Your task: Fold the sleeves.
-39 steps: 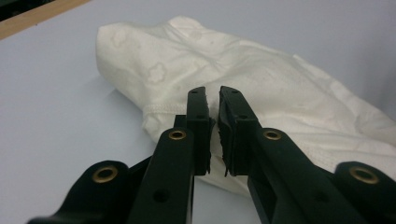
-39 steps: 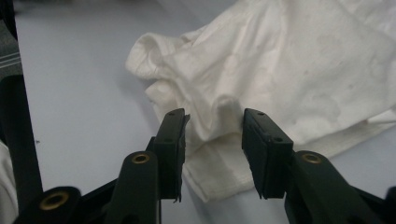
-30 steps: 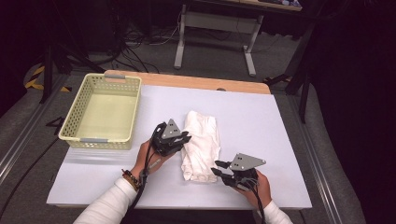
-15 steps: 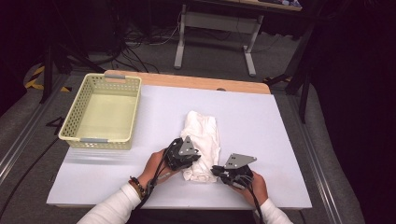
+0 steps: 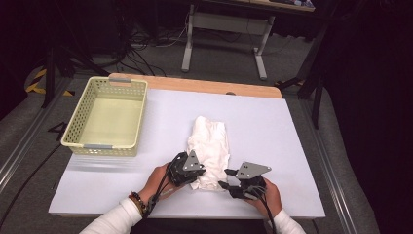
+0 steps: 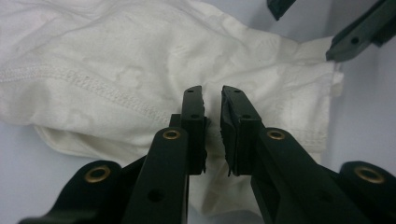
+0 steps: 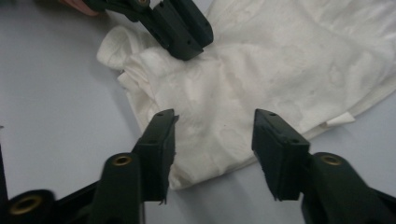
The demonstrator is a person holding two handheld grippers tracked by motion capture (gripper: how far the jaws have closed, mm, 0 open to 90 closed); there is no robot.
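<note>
Jaws of the right gripper (image 7: 212, 154) have just been opening, cloth (image 5: 209, 146) lying loose between them; beyond, the left gripper (image 6: 212, 105), moved in from the side, has been closing, nearly shut over the near edge, likely regrasping.

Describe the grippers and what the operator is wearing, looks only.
Both grippers are black, each with two jaws. The left gripper and right gripper each carry a grey three-cornered plate on top and trail a black cable along the forearm. Up close, the jaws are flat black bars with brass-coloured rivets at the joints and small holes. The person wears white sleeves and a dark beaded bracelet on the left wrist.
</note>
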